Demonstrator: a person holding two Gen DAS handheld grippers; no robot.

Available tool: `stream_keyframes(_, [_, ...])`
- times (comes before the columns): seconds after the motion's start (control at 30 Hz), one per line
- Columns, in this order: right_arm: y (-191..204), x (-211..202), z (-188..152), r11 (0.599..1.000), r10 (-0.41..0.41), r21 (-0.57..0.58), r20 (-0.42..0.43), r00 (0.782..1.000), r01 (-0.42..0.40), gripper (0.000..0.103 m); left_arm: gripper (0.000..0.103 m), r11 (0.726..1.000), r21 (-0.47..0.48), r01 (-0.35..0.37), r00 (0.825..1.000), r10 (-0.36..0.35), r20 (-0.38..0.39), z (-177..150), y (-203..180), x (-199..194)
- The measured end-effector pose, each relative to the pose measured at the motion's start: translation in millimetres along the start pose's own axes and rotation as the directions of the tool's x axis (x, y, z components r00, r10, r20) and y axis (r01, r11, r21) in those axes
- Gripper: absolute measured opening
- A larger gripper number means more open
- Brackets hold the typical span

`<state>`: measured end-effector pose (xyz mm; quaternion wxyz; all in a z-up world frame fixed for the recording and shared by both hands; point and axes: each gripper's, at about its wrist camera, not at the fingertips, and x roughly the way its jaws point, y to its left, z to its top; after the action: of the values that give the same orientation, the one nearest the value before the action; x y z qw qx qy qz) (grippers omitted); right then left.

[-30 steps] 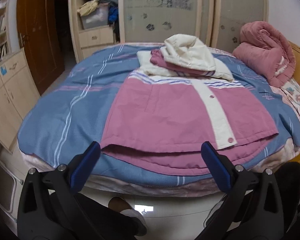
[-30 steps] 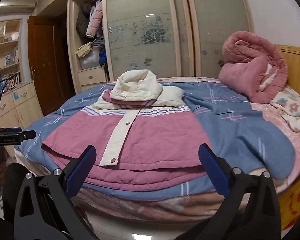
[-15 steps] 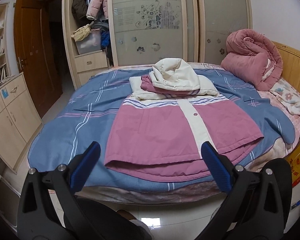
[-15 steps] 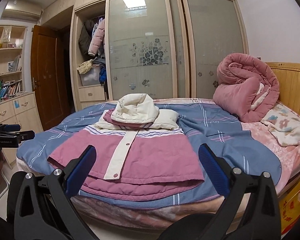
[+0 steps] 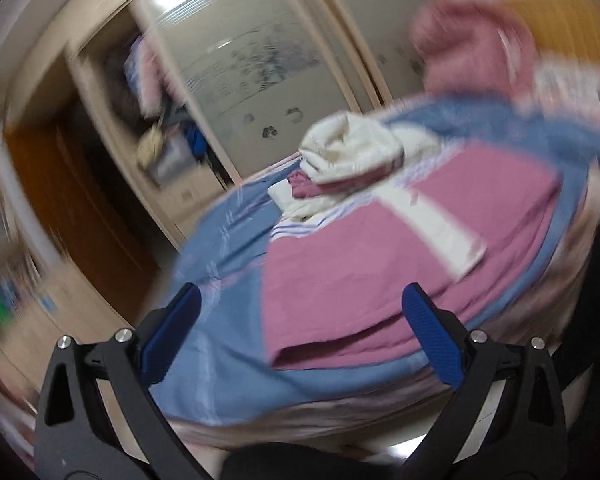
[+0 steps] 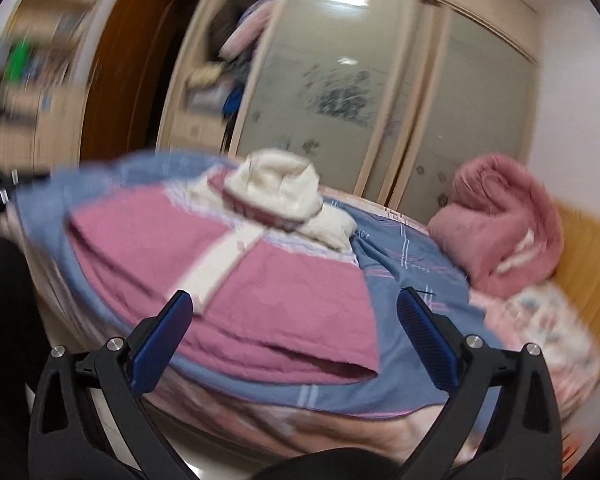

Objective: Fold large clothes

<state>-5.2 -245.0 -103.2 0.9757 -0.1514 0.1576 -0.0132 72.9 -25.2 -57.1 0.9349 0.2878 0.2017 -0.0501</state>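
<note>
A pink jacket [image 5: 364, 264] with a cream button strip lies flat on the blue bedcover, its cream hood [image 5: 352, 148] and sleeves folded at the far end. It also shows in the right wrist view [image 6: 268, 280], hood [image 6: 280, 188] at the back. My left gripper [image 5: 300, 332] is open and empty, in front of the jacket's near left hem corner. My right gripper [image 6: 294, 332] is open and empty, in front of the near right hem corner. Both views are tilted and blurred.
The blue striped bedcover [image 5: 220, 352] reaches the bed's front edge. A rolled pink quilt [image 6: 500, 228] lies at the far right by the wooden headboard [image 6: 588, 256]. A wardrobe with glass doors [image 6: 340, 92] stands behind the bed.
Both grippers have rolled sideways and come closer to the jacket's near hem corners, left camera tilted one way, right the other. Both stay open. The jacket has not moved.
</note>
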Motion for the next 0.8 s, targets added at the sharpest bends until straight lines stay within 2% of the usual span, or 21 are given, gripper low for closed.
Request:
stream_keyframes(0.03, [8,9,-7,0.999,-0.007,-0.048,-0.009,1.000,0.007,0.102,0.101,0.996,0.087,-0.019,1.000,0.020,-0.004,-9,-14,9])
stream_keyframes(0.07, [18,21,-16,0.995,-0.022,-0.101,-0.028,0.999,0.019,0.102,0.101,0.992,0.125,-0.025,1.000,0.025,-0.005,-14,-22,14])
stream_keyframes(0.2, [45,66,-42,0.969,-0.061,-0.246,-0.100,0.993,0.034,0.102,0.101,0.980,0.198,0.007,0.999,0.001,-0.039,-34,-47,46])
stream_keyframes(0.3, [70,96,-56,0.914,-0.121,-0.403,-0.167,0.979,0.044,0.102,0.101,0.950,0.308,-0.046,0.998,0.056,-0.024,-47,-68,67])
stream_keyframes(0.33, [77,100,-59,0.894,-0.146,-0.444,-0.154,0.977,0.063,0.102,0.101,0.933,0.354,-0.070,0.997,0.079,-0.012,-51,-75,74])
stream_keyframes(0.37, [83,102,-61,0.867,-0.175,-0.487,-0.108,0.979,0.101,0.102,0.101,0.903,0.417,-0.100,0.994,0.107,0.006,-59,-84,84])
stream_keyframes(0.43, [92,105,-67,0.827,-0.191,-0.546,-0.048,0.980,0.135,0.102,0.101,0.870,0.477,-0.124,0.992,0.117,0.044,-68,-93,95])
stream_keyframes(0.5, [103,115,-80,0.756,-0.232,-0.629,-0.003,0.973,0.179,0.102,0.101,0.818,0.556,-0.147,0.989,0.117,0.089,-84,-105,107])
stream_keyframes(0.57, [109,121,-95,0.691,-0.248,-0.694,0.032,0.968,0.200,0.102,0.101,0.744,0.643,-0.183,0.983,0.137,0.121,-101,-118,121])
stream_keyframes(0.63, [111,124,-110,0.647,-0.253,-0.731,0.061,0.966,0.216,0.102,0.101,0.706,0.676,-0.210,0.978,0.146,0.152,-111,-124,128])
stream_keyframes(0.7, [108,126,-120,0.630,-0.263,-0.738,0.090,0.961,0.242,0.102,0.101,0.710,0.666,-0.229,0.973,0.141,0.184,-115,-126,130])
stream_keyframes(0.73, [107,127,-124,0.624,-0.270,-0.739,0.101,0.958,0.254,0.102,0.101,0.725,0.650,-0.228,0.973,0.139,0.187,-115,-124,130])
stream_keyframes(0.8, [106,134,-131,0.603,-0.292,-0.750,0.112,0.950,0.274,0.102,0.101,0.726,0.647,-0.233,0.971,0.136,0.196,-115,-124,128])
